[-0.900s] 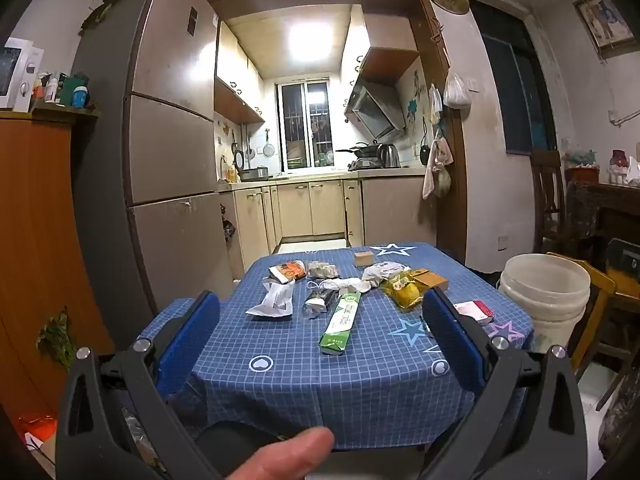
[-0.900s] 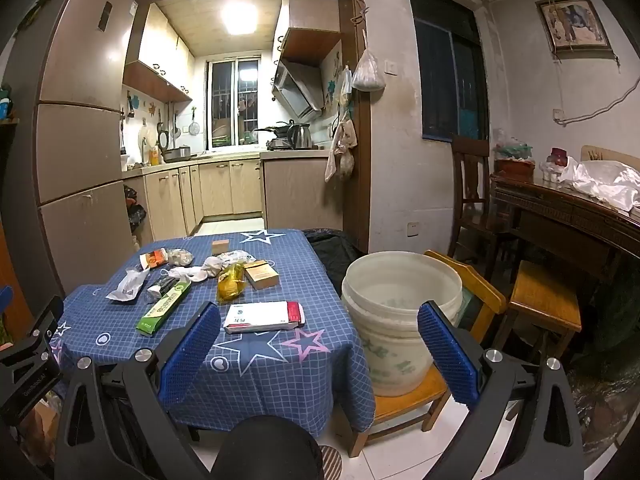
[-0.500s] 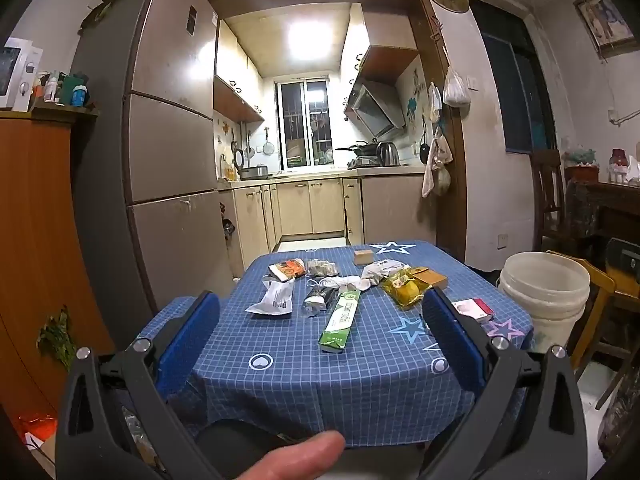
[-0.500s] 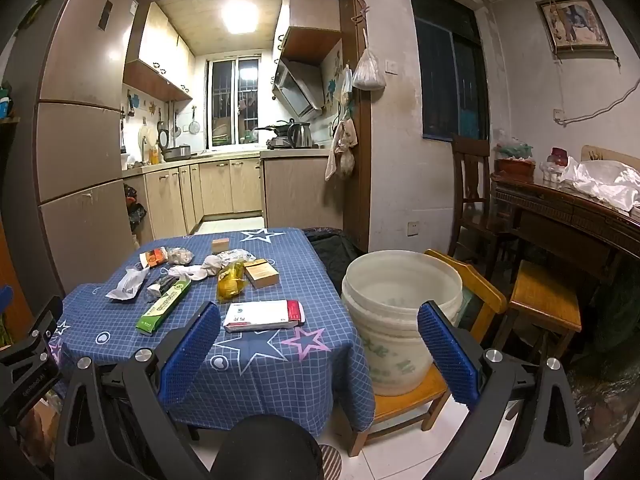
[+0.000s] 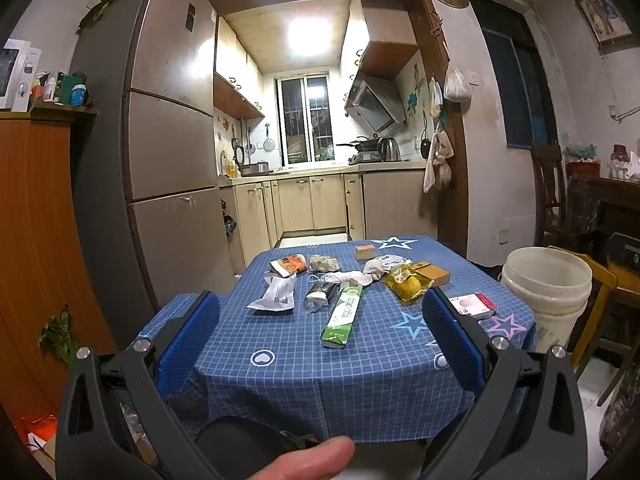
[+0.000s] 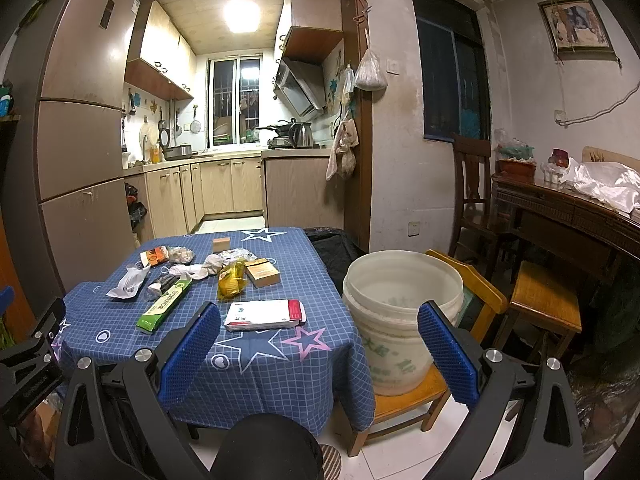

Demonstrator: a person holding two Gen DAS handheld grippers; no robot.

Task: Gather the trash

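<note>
left tool [image 5: 320,344]: spread, holding nothing | right tool [image 6: 319,350]: spread, holding nothing | one white bucket [image 6: 402,316] | one green box [image 5: 343,315]

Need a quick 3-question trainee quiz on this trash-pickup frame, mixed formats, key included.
1. True or false: the left tongs hold the green box.
2. The white bucket stands on: A) floor B) wooden chair C) table
3. Fill in: the red-and-white flat box lies nearest the table's ____ edge, bucket side or fridge side.

Key: 1 false, both tongs open and empty; 2 B; 3 bucket side.
</note>
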